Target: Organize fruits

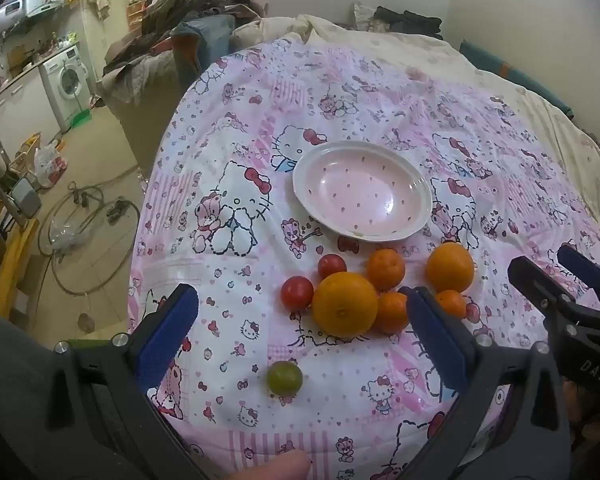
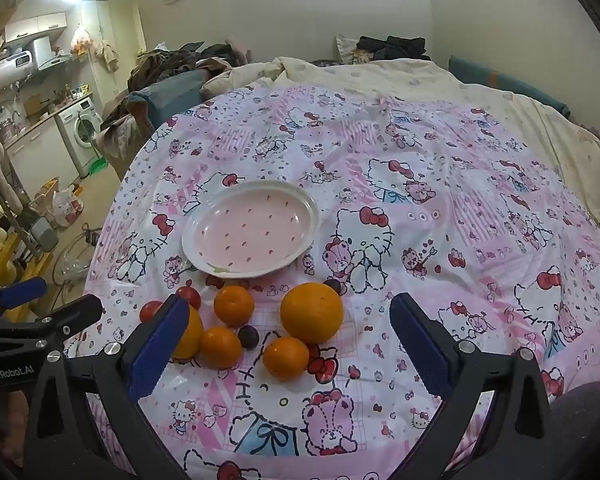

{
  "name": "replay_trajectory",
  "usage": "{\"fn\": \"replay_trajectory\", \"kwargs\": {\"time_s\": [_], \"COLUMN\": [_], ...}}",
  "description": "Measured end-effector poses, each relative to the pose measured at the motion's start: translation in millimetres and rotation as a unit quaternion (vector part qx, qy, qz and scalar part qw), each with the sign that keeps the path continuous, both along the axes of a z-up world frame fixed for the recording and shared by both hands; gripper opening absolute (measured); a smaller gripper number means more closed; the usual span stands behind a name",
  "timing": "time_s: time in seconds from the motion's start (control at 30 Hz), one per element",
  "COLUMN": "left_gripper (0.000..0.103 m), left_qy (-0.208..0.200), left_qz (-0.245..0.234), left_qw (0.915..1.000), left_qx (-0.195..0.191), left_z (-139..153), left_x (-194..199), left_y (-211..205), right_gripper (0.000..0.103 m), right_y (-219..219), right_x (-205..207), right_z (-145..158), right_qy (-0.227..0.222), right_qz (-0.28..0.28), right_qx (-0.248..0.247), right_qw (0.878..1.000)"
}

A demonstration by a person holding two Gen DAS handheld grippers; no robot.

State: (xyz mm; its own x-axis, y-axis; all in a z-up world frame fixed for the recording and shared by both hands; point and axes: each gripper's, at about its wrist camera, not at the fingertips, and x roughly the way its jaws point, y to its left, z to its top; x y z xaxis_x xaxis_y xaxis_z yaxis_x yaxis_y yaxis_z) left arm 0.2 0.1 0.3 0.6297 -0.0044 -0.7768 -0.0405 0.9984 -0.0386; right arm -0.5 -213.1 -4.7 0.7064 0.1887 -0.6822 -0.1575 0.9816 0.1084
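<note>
An empty pink plate point(image 1: 362, 190) point(image 2: 252, 230) lies on the Hello Kitty sheet. In front of it lie two large oranges point(image 1: 345, 304) point(image 2: 312, 311), several small tangerines point(image 1: 385, 269) point(image 2: 286, 358), two red tomatoes point(image 1: 297, 292) point(image 2: 189, 296), a green fruit point(image 1: 284, 377) and a dark plum point(image 2: 248, 337). My left gripper point(image 1: 300, 320) is open and empty, hovering over the fruit. My right gripper point(image 2: 286, 332) is open and empty above the tangerines. The right gripper's fingers point(image 1: 540, 284) show at the right edge of the left wrist view; the left gripper's fingers point(image 2: 60, 314) show at the left of the right wrist view.
The sheet point(image 1: 228, 320) covers a bed; its left edge drops to a floor with cables point(image 1: 88, 220). A cream duvet point(image 2: 380, 76) and clothes are piled at the far end. A washing machine point(image 1: 66, 80) stands far left.
</note>
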Motion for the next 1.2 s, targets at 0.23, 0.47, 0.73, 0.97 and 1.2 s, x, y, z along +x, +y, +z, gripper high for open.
{"fn": "replay_trajectory", "kwargs": {"time_s": [0.23, 0.47, 0.73, 0.97, 1.2], "left_gripper": [0.103, 0.103, 0.103, 0.103, 0.103], "left_qy": [0.003, 0.001, -0.003, 0.002, 0.003], "left_qz": [-0.001, -0.002, -0.004, 0.0, -0.004], "left_qw": [1.0, 1.0, 1.0, 1.0, 1.0], "left_qx": [0.001, -0.002, 0.001, 0.002, 0.005], "left_z": [-0.3, 0.4, -2.0, -0.7, -0.9], "left_x": [1.4, 0.2, -2.8, -3.9, -3.6], "left_y": [-1.0, 0.7, 3.9, 5.7, 1.5], "right_gripper": [0.102, 0.102, 0.102, 0.102, 0.102], "right_y": [0.4, -0.3, 0.4, -2.9, -1.0], "right_x": [-0.8, -0.9, -1.1, -0.6, -0.5], "right_z": [0.3, 0.2, -0.2, -0.9, 1.0], "right_qy": [0.001, -0.001, -0.001, -0.003, -0.001], "right_qz": [0.001, -0.001, -0.001, 0.001, 0.0], "right_qx": [0.0, 0.0, 0.003, 0.002, 0.002], "right_qw": [1.0, 1.0, 1.0, 1.0, 1.0]}}
